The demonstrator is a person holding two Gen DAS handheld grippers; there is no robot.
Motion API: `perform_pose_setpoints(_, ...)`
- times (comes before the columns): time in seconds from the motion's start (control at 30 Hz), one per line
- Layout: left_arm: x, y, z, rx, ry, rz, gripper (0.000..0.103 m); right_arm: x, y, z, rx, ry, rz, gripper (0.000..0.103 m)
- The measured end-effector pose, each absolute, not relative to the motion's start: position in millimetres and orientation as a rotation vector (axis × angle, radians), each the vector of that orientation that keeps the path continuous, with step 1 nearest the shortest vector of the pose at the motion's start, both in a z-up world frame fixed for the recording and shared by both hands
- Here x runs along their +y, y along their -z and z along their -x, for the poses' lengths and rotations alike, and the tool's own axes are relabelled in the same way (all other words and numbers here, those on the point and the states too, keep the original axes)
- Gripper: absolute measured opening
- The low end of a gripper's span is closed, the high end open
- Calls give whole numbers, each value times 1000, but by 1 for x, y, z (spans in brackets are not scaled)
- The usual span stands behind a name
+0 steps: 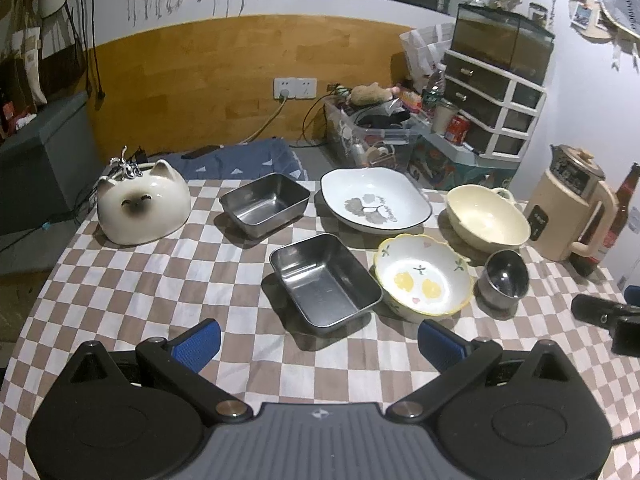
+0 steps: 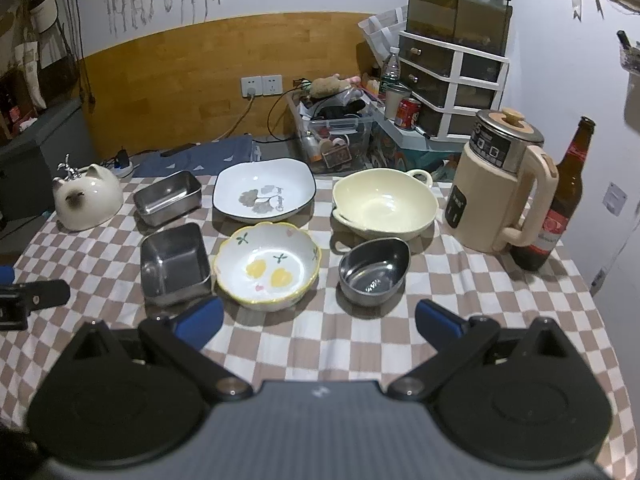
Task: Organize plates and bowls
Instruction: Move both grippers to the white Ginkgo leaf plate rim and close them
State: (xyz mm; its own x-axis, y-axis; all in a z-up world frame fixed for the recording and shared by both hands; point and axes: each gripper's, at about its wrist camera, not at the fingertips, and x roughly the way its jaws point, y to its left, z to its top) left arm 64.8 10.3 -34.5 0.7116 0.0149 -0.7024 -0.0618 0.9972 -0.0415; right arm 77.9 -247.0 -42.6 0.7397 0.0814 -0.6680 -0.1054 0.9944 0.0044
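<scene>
Both claws hang spread and empty over the checked bench point(image 1: 120, 288). Just ahead of the left claw point(image 1: 318, 342) sits a steel tray point(image 1: 324, 278), touching the flowered bowl point(image 1: 424, 276) on its right. Only the right wrist view shows the beer bottle point(image 2: 560, 200) whole. Ahead of the right claw point(image 2: 318, 320) stand the flowered bowl and a small steel bowl point(image 2: 374, 272); beyond them, the white plate point(image 2: 264, 190) and cream bowl point(image 2: 384, 204).

Beer bottle point(image 1: 624, 216) cut by edge
</scene>
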Motion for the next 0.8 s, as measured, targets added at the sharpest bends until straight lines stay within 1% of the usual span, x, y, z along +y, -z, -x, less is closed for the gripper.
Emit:
perform_pose_setpoints(0.4, 14, 59, -131, 811, -48, 78, 103, -243, 63, -149, 752, -136, 45, 103)
perform_pose_setpoints(0.8, 12, 82, -204, 780, -24, 82, 103, -237, 83, -229, 738, -160, 101, 103)
